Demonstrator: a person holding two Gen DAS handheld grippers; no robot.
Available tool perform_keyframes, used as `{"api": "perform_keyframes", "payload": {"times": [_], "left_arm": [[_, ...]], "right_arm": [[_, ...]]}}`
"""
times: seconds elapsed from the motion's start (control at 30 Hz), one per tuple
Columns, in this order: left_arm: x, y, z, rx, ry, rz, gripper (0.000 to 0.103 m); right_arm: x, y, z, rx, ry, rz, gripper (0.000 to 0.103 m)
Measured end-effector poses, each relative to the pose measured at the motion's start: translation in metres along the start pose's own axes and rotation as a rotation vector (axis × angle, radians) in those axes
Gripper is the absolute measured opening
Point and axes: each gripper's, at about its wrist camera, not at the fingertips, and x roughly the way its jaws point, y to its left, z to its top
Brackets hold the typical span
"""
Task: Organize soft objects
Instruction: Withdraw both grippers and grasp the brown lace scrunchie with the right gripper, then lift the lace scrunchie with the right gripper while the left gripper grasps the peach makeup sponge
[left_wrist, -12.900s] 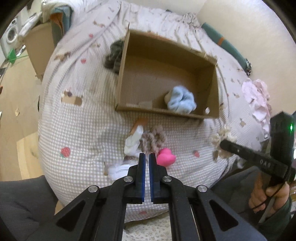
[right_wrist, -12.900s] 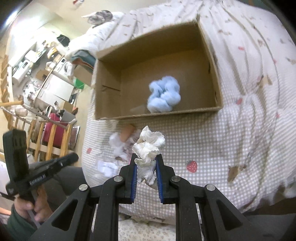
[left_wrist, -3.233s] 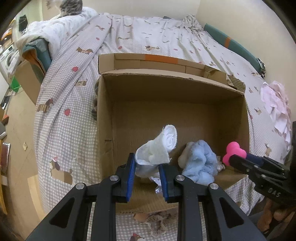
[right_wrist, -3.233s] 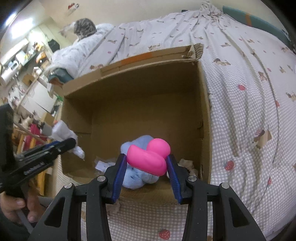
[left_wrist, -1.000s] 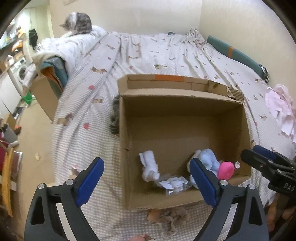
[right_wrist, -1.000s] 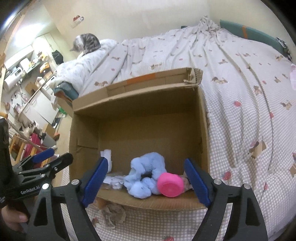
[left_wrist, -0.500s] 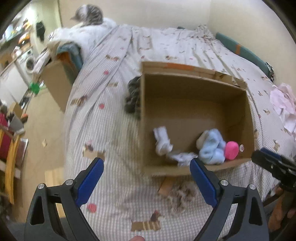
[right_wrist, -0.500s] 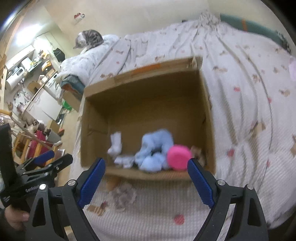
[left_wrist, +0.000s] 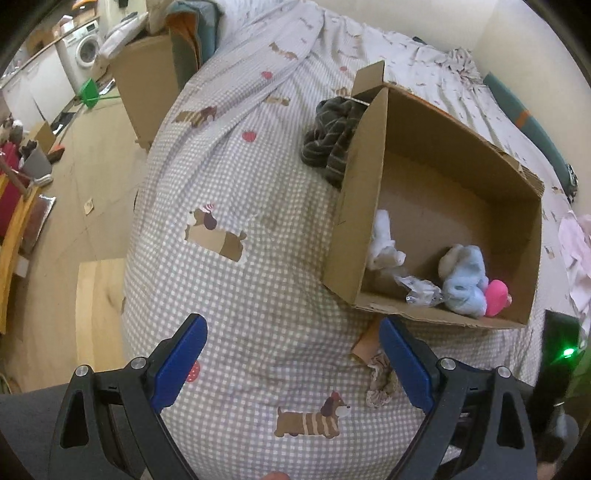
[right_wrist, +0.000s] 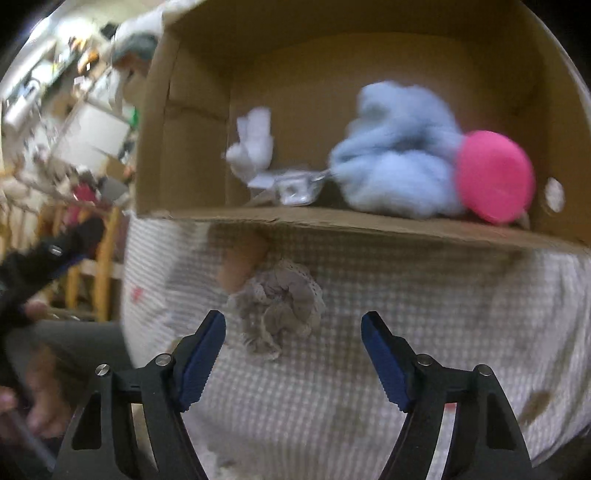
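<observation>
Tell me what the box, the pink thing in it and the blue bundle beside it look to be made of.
The box: plain brown cardboard, matte, with raw torn edges. The pink thing: smooth, evenly coloured and rounded, probably foam or soft rubber; blur leaves that open. The blue bundle: fuzzy, bunched folds, likely fleece or plush cloth.

An open brown cardboard box (left_wrist: 354, 206) sits on the grey checked bedspread (left_wrist: 240, 288), holding a white rolled cloth (left_wrist: 382, 243) at its left, a fluffy light-blue cloth (left_wrist: 463, 280) to the right and a pink rounded sponge (left_wrist: 496, 293) touching that at the far right. A crumpled clear wrapper (left_wrist: 419, 291) lies between the two cloths. A beige lace scrunchie (right_wrist: 277, 310) lies on the bedspread just before the box, and a dark striped garment (left_wrist: 328, 142) lies behind the box's left wall.
</observation>
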Motion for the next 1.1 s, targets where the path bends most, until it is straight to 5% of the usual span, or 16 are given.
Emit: {"api": "perform_keyframes", "payload": {"times": [0.07, 0.13, 0.2, 0.3, 0.67, 1.1], "left_arm": [[0.002, -0.002, 0.001, -0.004, 0.005, 0.003, 0.093], [0.005, -0.003, 0.002, -0.009, 0.013, -0.007, 0.093], [0.006, -0.007, 0.003, -0.005, 0.016, -0.015, 0.093], [0.009, -0.014, 0.003, 0.02, 0.02, -0.006, 0.093], [0.018, -0.022, -0.003, 0.079, 0.041, 0.021, 0.093], [0.026, -0.043, -0.01, 0.166, 0.031, 0.007, 0.093]], "right_arm": [[0.015, 0.008, 0.002, -0.021, 0.019, -0.018, 0.081], [0.028, 0.016, 0.002, -0.053, 0.044, -0.044, 0.063], [0.038, 0.02, 0.0, -0.084, 0.071, -0.08, 0.033], [0.039, 0.016, -0.004, -0.092, 0.074, -0.07, 0.014], [-0.022, -0.001, -0.032, -0.059, 0.0, 0.064, 0.012], [-0.108, -0.032, -0.02, 0.036, -0.24, 0.15, 0.012]]}}
